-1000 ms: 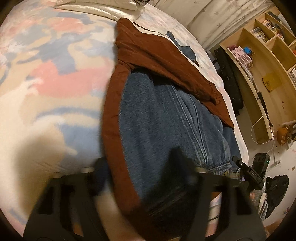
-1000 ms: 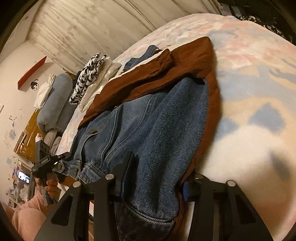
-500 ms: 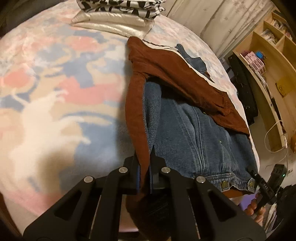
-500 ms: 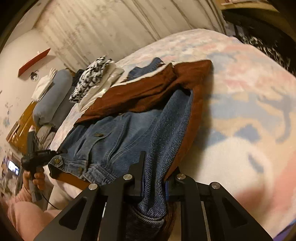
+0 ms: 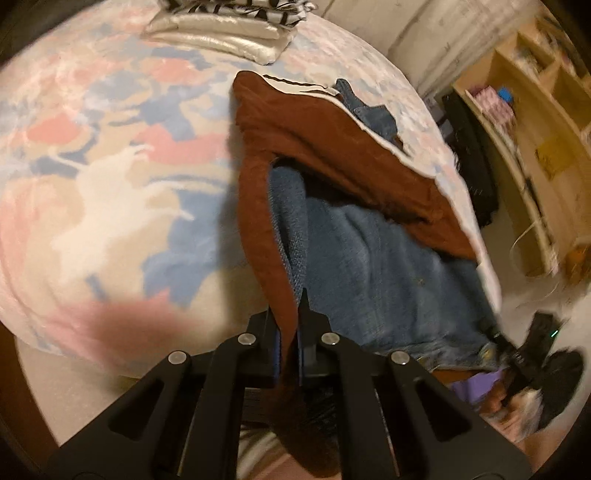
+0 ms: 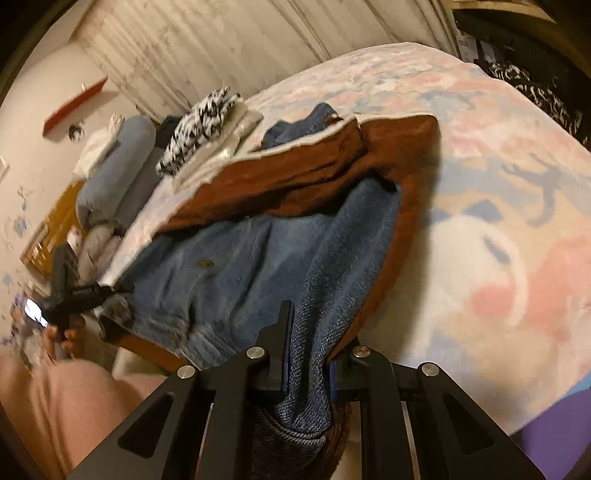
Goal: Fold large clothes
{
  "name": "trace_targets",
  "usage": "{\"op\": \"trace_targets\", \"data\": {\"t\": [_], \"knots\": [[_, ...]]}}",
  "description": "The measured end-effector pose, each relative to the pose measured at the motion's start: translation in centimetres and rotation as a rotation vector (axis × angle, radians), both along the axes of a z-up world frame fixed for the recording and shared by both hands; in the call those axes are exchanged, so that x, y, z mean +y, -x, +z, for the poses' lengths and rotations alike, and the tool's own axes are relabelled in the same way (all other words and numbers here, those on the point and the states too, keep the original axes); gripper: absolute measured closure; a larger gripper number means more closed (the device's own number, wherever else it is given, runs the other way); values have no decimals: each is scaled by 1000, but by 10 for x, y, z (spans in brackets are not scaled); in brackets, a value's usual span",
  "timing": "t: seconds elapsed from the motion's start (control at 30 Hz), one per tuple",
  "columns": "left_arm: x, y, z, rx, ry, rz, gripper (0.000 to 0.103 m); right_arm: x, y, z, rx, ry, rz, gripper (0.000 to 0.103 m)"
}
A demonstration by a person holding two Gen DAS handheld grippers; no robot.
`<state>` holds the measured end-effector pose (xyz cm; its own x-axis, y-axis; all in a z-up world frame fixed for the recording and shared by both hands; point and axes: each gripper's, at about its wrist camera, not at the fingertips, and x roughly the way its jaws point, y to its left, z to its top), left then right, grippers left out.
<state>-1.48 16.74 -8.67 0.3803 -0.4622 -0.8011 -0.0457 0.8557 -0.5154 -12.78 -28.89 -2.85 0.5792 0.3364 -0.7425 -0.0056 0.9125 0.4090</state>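
Bed (image 5: 110, 177) with pastel pink/blue/cream cover fills both views. Denim jacket (image 5: 388, 266) with rust-brown lining lies across it, lining side folded over the top half, denim face showing on the half nearer the cameras; hem and buttons at the bed's near edge. Folded stack of cream and black-and-white zebra-print clothes (image 5: 229, 29) sits on the bed beyond the jacket, apart from it. Grey bolster pillow (image 6: 118, 162) past that stack in the right wrist view. Wooden shelving (image 5: 535, 122) off the bed's far side in the left wrist view, blurred.

Left claw (image 5: 287, 325): just closed, jaws pinched nearly together on the jacket's brown edge, fabric pulled up taut from the bed. Right claw (image 6: 310, 354): just closed too, clamped on a thicker fold of denim plus lining at the jacket's other edge, cloth bunched between the pads and hanging below them. Both edges raised off the cover; jacket middle rests on the bed.
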Motion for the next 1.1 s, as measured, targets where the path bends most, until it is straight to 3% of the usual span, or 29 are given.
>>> {"op": "trace_targets", "data": {"t": [0.17,0.33,0.5,0.6,0.67,0.7,0.77,0.83,0.93,1.03,1.1], "knots": [[5,-33,12,27,154,65,100,-7,-27,24,-73,-79,-30,90],[17,-79,24,7,331,176,100,-28,-82,44,-118,-222,-88,90],[26,-151,25,-20,396,267,100,-67,-164,46,-116,-366,-224,89],[26,-198,19,-36,411,299,98,-90,-225,33,-89,-398,-309,88],[23,-237,4,4,406,313,94,-108,-262,17,-36,-437,-340,76],[24,-250,-7,25,408,324,90,-114,-283,5,10,-470,-371,64],[24,-276,-30,75,425,342,72,-135,-299,-10,36,-534,-408,53],[24,-293,-47,104,450,351,64,-143,-320,-24,39,-605,-418,40],[21,-308,-53,88,366,343,59,-149,-330,-30,15,-608,-424,34],[11,-321,-52,57,236,274,59,-148,-339,-31,12,-491,-409,33],[-2,-329,-48,20,105,204,59,-145,-341,-31,22,-383,-379,33]]}}
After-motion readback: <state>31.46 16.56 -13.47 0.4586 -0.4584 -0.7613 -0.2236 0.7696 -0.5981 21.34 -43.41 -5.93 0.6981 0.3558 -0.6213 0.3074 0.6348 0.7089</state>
